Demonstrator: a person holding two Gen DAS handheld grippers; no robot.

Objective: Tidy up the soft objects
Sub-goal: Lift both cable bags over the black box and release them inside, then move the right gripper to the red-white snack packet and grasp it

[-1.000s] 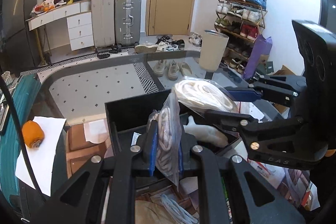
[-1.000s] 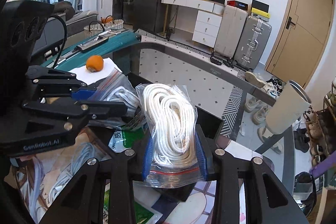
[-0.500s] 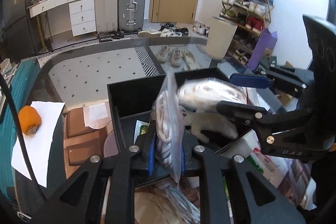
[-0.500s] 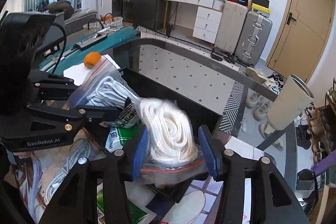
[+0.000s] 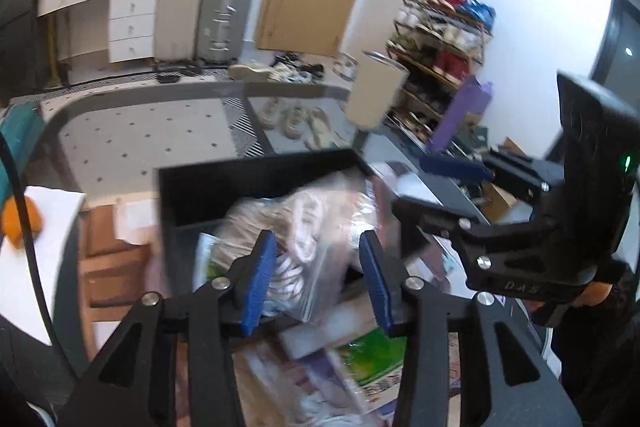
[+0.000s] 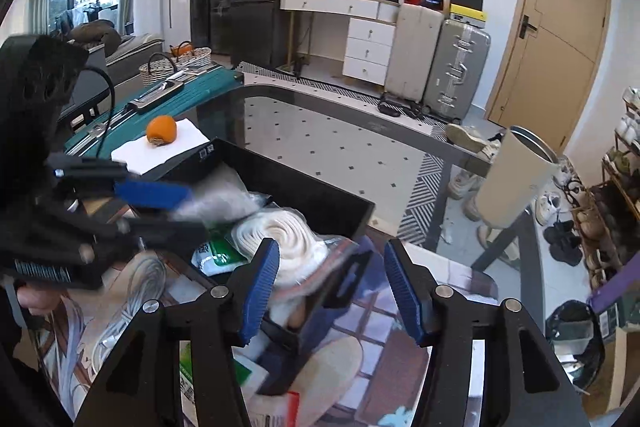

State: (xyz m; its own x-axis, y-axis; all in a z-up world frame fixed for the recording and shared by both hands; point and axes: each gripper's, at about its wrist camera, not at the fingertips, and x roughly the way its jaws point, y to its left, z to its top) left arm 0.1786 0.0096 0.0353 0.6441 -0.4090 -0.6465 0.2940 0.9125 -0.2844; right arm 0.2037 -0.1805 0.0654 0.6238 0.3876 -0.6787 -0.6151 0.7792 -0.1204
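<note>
A black open box [image 5: 256, 183] [image 6: 316, 195] stands on the table and holds several clear bags of white rope. My left gripper [image 5: 318, 281] is open just above the near edge of the box, and a bag of rope [image 5: 308, 247] lies between and beyond its blue pads, half over the rim. My right gripper [image 6: 330, 287] is open too, with a bag of coiled white rope [image 6: 280, 239] lying in the box in front of it. Each gripper shows in the other's view, the right one [image 5: 452, 183] and the left one [image 6: 160, 207].
An orange [image 6: 161, 130] lies on white paper left of the box. A green packet [image 6: 216, 253] lies in the box. More rope bags [image 6: 136, 291] and printed packets [image 5: 372, 359] lie on the near table. A beige tumbler [image 6: 516, 183] stands at the table's right edge.
Both grippers have opened and let go of their rope bags, which now lie in the black box. Both grippers have drawn back a little toward me.
</note>
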